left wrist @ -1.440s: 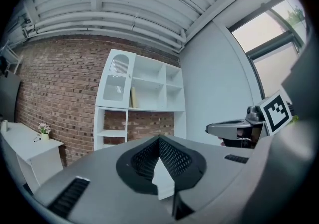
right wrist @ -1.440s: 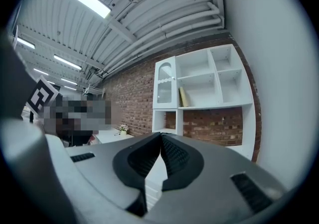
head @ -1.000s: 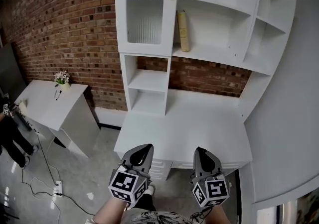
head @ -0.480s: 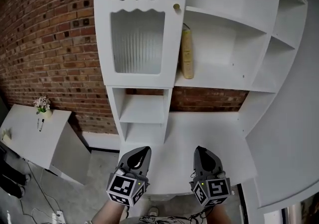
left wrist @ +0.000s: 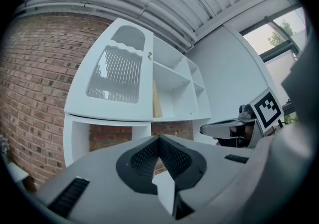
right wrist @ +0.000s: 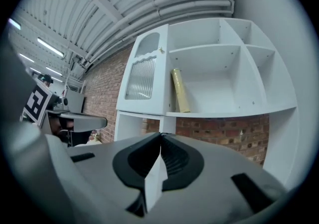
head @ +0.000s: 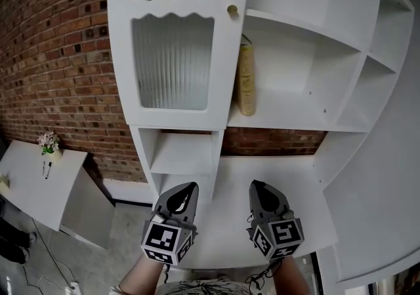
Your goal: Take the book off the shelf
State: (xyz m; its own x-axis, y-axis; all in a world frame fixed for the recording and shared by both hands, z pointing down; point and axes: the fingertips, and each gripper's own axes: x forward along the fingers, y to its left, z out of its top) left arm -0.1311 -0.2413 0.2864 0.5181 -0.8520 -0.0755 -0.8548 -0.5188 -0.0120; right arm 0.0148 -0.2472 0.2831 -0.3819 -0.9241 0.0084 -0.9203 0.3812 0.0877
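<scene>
- Two grippers are held low over the desk [head: 289,182], side by side and apart: left gripper [head: 186,189] and right gripper [head: 257,189].
- Each carries one marker cube, two in all: [head: 167,241] on the left one and [head: 277,238] on the right one.
- The left gripper view shows its tips [left wrist: 159,138] closed together with nothing between them.
- The right gripper view shows the same for the right gripper [right wrist: 160,134]: tips meeting, nothing held.
- There is one book [head: 246,80], yellowish and thin. It stands upright on the shelf [head: 295,120], at the left end of its compartment against the cabinet side.
- The book is well above and beyond both grippers, and neither touches it.
- It also shows in the left gripper view [left wrist: 156,103] and the right gripper view [right wrist: 180,97].
- One cabinet door [head: 174,58] hangs just left of the book. It has two ribbed glass panes, a small one over a tall one, and one round knob [head: 231,9].
- Right of the door are four open compartments, and only the book's compartment holds anything.
- Under the door are two small open cubbies [head: 184,153], stacked one above the other.
- One brick wall [head: 59,58] runs behind the unit.
- One side table [head: 26,189] stands at the far left, bearing one small bunch of flowers [head: 47,143] and one pen [head: 47,169].
</scene>
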